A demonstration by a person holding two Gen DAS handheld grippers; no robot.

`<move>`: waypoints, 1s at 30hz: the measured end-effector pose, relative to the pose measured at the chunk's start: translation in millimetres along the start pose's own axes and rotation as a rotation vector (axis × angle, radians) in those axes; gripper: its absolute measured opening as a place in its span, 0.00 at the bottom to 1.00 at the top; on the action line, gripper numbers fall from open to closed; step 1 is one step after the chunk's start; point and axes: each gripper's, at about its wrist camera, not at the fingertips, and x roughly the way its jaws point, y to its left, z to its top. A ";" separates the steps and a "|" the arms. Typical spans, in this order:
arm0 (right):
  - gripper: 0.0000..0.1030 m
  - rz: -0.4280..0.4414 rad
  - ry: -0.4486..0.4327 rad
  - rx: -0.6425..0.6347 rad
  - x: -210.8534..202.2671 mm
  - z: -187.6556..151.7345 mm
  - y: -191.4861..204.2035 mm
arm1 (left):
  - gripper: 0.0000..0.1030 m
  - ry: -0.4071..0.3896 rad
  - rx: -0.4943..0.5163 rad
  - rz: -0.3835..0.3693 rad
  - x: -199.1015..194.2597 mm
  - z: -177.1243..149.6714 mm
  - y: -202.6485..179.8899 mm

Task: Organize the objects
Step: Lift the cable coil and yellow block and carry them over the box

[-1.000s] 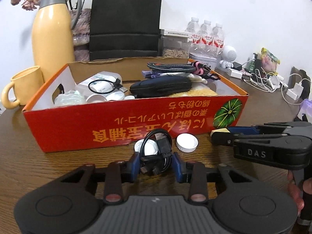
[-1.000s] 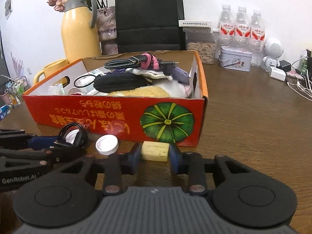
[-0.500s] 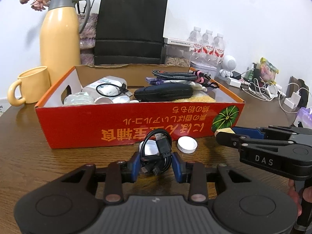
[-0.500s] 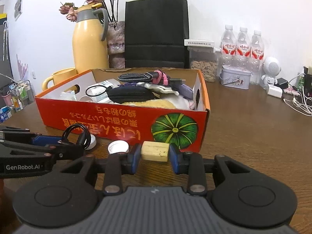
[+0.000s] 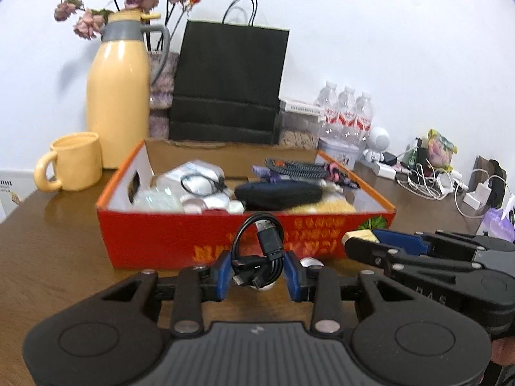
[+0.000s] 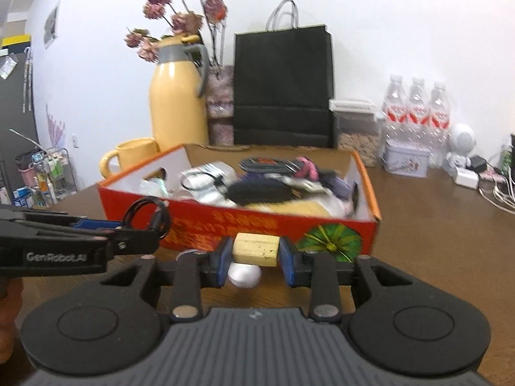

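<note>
My left gripper (image 5: 257, 270) is shut on a coiled black USB cable (image 5: 260, 251) and holds it above the table, in front of the red cardboard box (image 5: 180, 241). My right gripper (image 6: 256, 255) is shut on a small pale wooden block (image 6: 256, 251), also lifted in front of the box (image 6: 225, 225). The box holds several items, among them a black pouch (image 5: 278, 194) and a braided cable (image 5: 293, 167). The right gripper shows at the right of the left wrist view (image 5: 357, 241). The left gripper shows at the left of the right wrist view (image 6: 141, 234).
White caps (image 6: 244, 273) lie on the wooden table in front of the box. Behind it stand a yellow jug (image 5: 119, 109), a yellow mug (image 5: 75, 160), a black paper bag (image 5: 228, 83) and water bottles (image 5: 347, 115). Chargers and cables (image 5: 431, 183) lie at the right.
Both grippers have risen from the table with their loads. The box now sits lower in both views and the caps are below the fingers.
</note>
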 end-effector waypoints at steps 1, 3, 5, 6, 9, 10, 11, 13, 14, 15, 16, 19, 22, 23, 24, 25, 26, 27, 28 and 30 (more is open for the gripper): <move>0.32 0.006 -0.004 -0.008 1.3 2.9 3.9 | 0.32 -0.009 0.002 0.005 -1.6 3.7 1.9; 0.32 0.018 -0.012 -0.021 4.8 9.7 11.8 | 0.32 -0.029 0.005 0.015 -4.0 11.9 6.7; 0.32 0.030 -0.019 -0.029 7.8 15.2 18.6 | 0.32 -0.044 0.005 0.023 -5.7 19.9 11.2; 0.32 0.034 -0.024 -0.035 9.8 18.7 21.8 | 0.32 -0.054 0.006 0.028 -6.4 24.7 13.9; 0.32 0.043 -0.037 -0.051 16.0 29.6 31.0 | 0.32 -0.076 0.010 0.037 -7.5 36.4 19.2; 0.32 0.046 -0.041 -0.055 17.8 32.9 32.9 | 0.32 -0.081 0.012 0.040 -7.3 40.2 21.1; 0.32 0.049 -0.046 -0.058 20.2 36.4 35.5 | 0.32 -0.086 0.013 0.041 -6.7 43.4 22.5; 0.32 0.050 -0.049 -0.064 24.8 42.0 39.0 | 0.32 -0.093 0.016 0.045 -5.7 49.4 25.9; 0.32 0.050 -0.051 -0.068 27.8 44.9 40.8 | 0.32 -0.095 0.018 0.046 -4.1 52.7 27.6; 0.32 0.049 -0.054 -0.072 30.3 47.7 42.4 | 0.32 -0.097 0.020 0.046 -3.1 55.4 29.0; 0.32 0.049 -0.056 -0.074 32.4 50.0 43.9 | 0.32 -0.099 0.023 0.047 -1.5 58.2 30.8; 0.32 0.048 -0.061 -0.081 41.3 57.2 47.5 | 0.32 -0.101 0.030 0.055 5.0 65.9 35.4; 0.32 0.049 -0.060 -0.084 51.0 61.9 50.6 | 0.32 -0.097 0.033 0.061 14.4 73.0 40.9; 0.32 0.049 -0.059 -0.084 54.6 63.1 51.1 | 0.32 -0.095 0.033 0.063 17.6 74.9 42.7; 0.32 0.049 -0.058 -0.085 57.4 63.7 51.9 | 0.32 -0.091 0.031 0.066 21.4 77.2 45.1; 0.32 0.049 -0.057 -0.087 61.0 64.8 52.7 | 0.32 -0.088 0.030 0.068 24.1 78.4 47.2; 0.32 0.050 -0.056 -0.089 64.9 66.1 53.4 | 0.32 -0.086 0.026 0.070 27.7 80.2 49.8; 0.32 0.049 -0.056 -0.089 67.9 67.2 53.8 | 0.32 -0.084 0.021 0.071 30.6 81.2 52.7; 0.32 0.049 -0.056 -0.090 71.3 68.3 53.8 | 0.32 -0.078 0.014 0.072 34.9 82.7 55.9; 0.32 0.050 -0.051 -0.091 79.7 70.3 54.2 | 0.32 -0.069 0.003 0.074 43.0 85.0 61.4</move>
